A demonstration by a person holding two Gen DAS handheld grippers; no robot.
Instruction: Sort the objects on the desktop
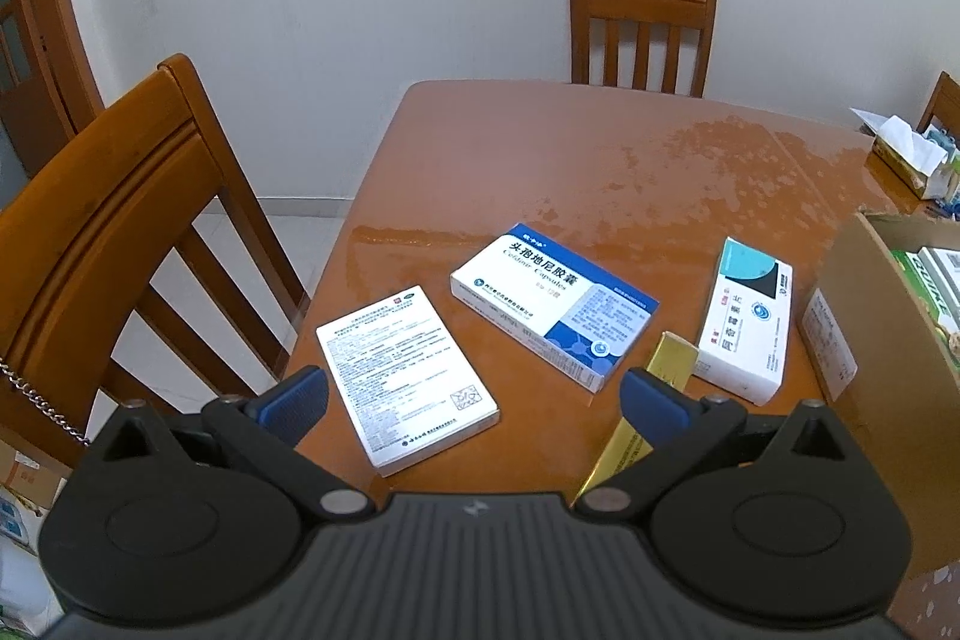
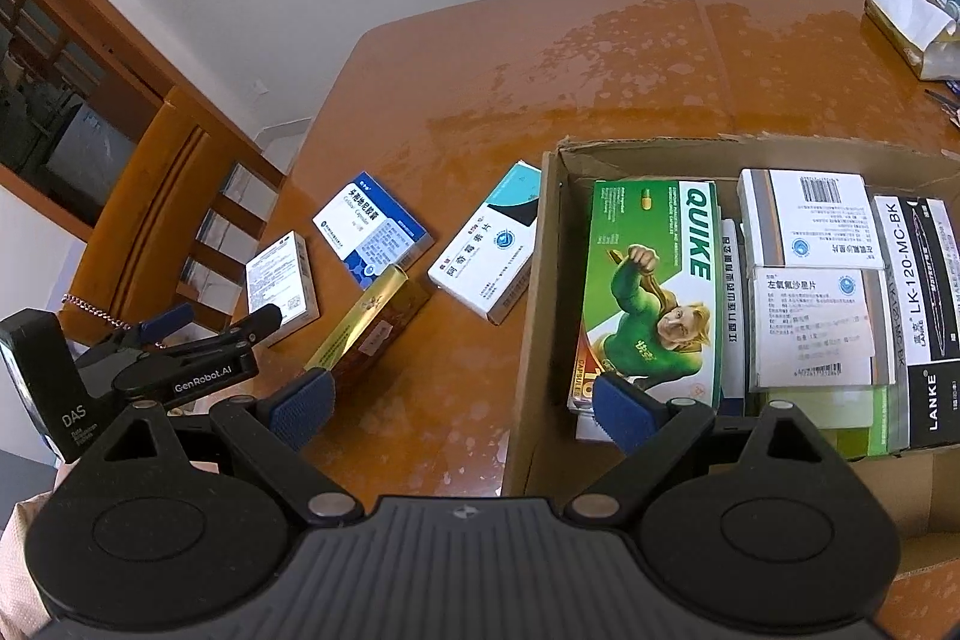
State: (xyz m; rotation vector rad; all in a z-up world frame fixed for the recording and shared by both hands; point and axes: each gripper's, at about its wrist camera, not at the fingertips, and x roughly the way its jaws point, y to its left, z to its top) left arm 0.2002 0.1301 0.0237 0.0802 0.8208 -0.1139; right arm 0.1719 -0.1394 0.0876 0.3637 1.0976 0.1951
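Observation:
Four medicine boxes lie on the wooden table (image 1: 540,148): a white box with small print (image 1: 405,376), a blue-and-white box (image 1: 552,304), a teal-and-white box (image 1: 747,322) and a gold box (image 1: 642,418). My left gripper (image 1: 474,403) hovers open above the white box and the gold box, holding nothing. In the right wrist view the same boxes (image 2: 279,283) (image 2: 372,226) (image 2: 489,250) (image 2: 366,328) lie left of a cardboard box (image 2: 534,292). My right gripper (image 2: 462,409) is open over that box's left wall, empty. The left gripper (image 2: 204,322) shows at the left.
The cardboard box holds several packs, among them a green QUIKE box (image 2: 654,292) and a black LANKE box (image 2: 924,316). A tissue pack (image 1: 906,154) sits at the table's far right. Wooden chairs stand at the left (image 1: 108,244) and far side (image 1: 642,22).

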